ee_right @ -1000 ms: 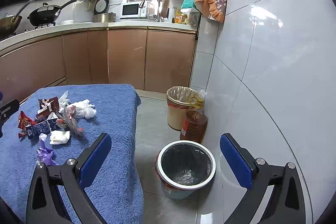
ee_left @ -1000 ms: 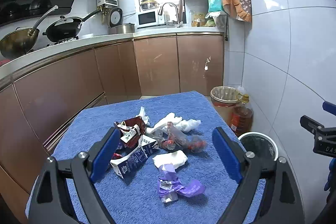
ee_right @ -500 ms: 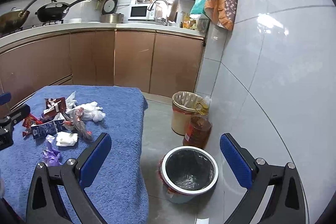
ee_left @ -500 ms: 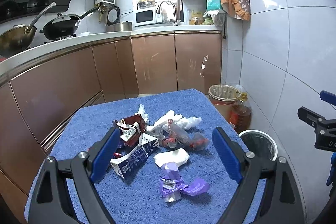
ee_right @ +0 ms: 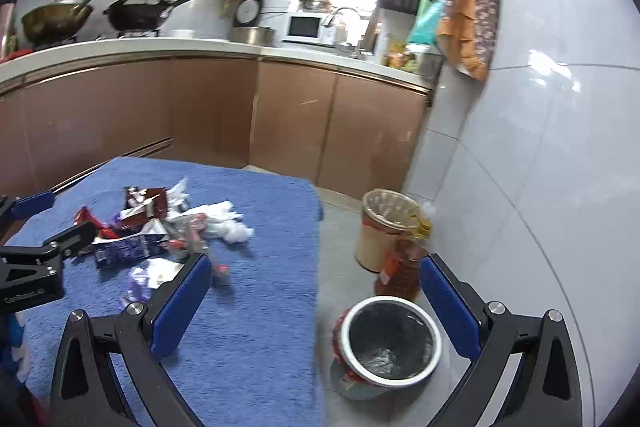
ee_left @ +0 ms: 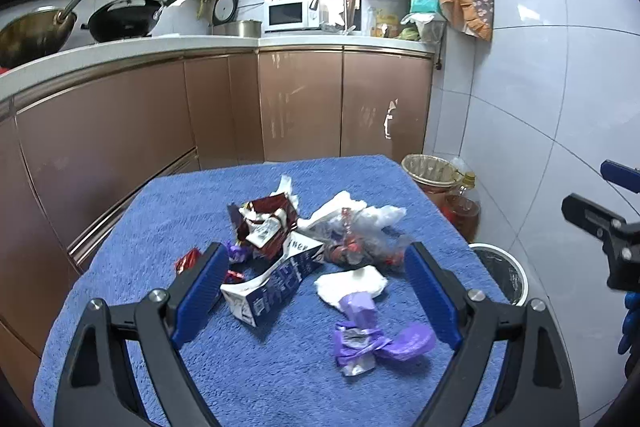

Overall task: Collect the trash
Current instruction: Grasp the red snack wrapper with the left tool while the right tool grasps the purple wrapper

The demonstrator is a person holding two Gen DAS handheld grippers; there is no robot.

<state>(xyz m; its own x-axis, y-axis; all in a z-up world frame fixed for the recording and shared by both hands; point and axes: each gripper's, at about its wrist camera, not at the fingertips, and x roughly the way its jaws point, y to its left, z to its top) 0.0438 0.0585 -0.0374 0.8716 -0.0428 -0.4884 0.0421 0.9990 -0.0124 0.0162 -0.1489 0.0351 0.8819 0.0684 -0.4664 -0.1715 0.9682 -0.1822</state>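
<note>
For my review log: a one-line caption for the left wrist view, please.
Open left gripper hovers over a trash pile on the blue towel, nothing grasped yet.

White-tiled wall [ee_left: 532,99], brown cabinets [ee_left: 300,107] — floor [ee_right: 344,227] seemingly grey.

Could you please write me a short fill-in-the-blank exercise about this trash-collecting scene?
1. The trash lies on a towel coloured ____.
2. Both the left gripper and the right gripper have their jaws ____.
3. The white-rimmed bin stands on the ____ beside the table.
4. The wrapper nearest the left gripper is coloured ____.

Missing words: blue; open; floor; purple
</note>
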